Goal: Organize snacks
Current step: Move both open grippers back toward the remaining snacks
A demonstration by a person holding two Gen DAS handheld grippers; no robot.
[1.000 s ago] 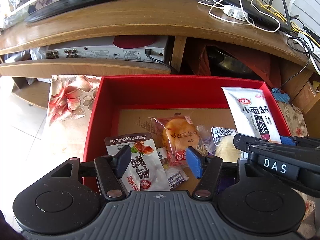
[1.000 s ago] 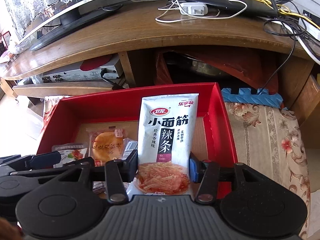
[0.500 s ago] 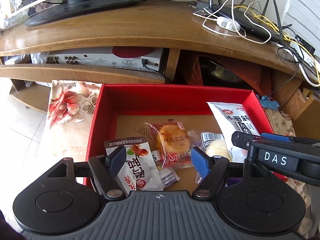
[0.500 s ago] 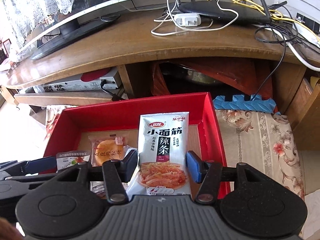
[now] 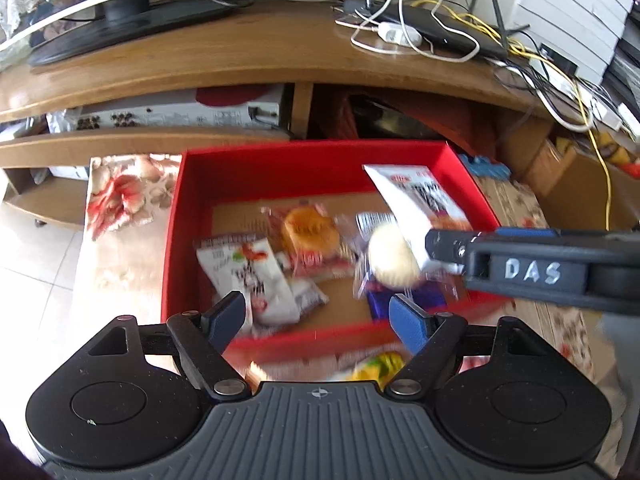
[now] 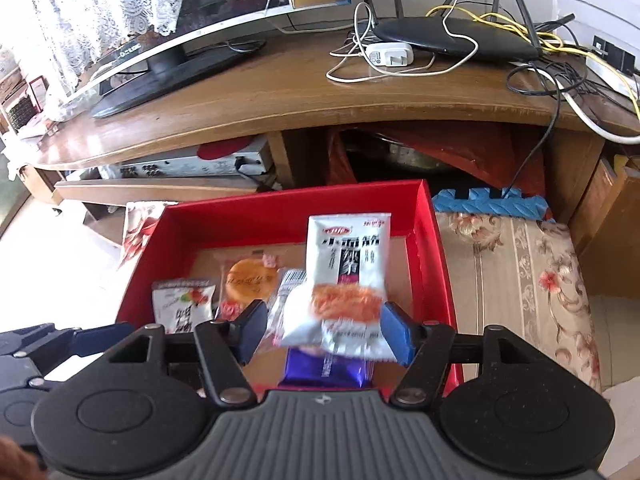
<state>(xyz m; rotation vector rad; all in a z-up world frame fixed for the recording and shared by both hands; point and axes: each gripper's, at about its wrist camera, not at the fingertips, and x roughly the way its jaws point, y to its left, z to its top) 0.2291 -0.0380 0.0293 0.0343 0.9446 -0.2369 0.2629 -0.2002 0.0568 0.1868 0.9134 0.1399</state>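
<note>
A red box holds several snacks: a white packet with red print, an orange round-cake packet, a pale bun in clear wrap and a purple packet. My left gripper hangs over the box's near wall, its jaws opening with nothing between them. My right gripper is opening too. The white spicy-strip bag leans, blurred, between its fingers, and the left pad stands clear of it. A yellow-green packet lies outside the box, just in front of it.
A wooden TV stand rises just behind the box, carrying a monitor, a router and loose cables. A silver device sits on its shelf. Floral cloth and a blue foam mat lie right of the box.
Both grippers have drawn back and upward from the box. The left jaws spread wider. The right jaws loosened from the spicy-strip bag, which now sits lower and blurred.
</note>
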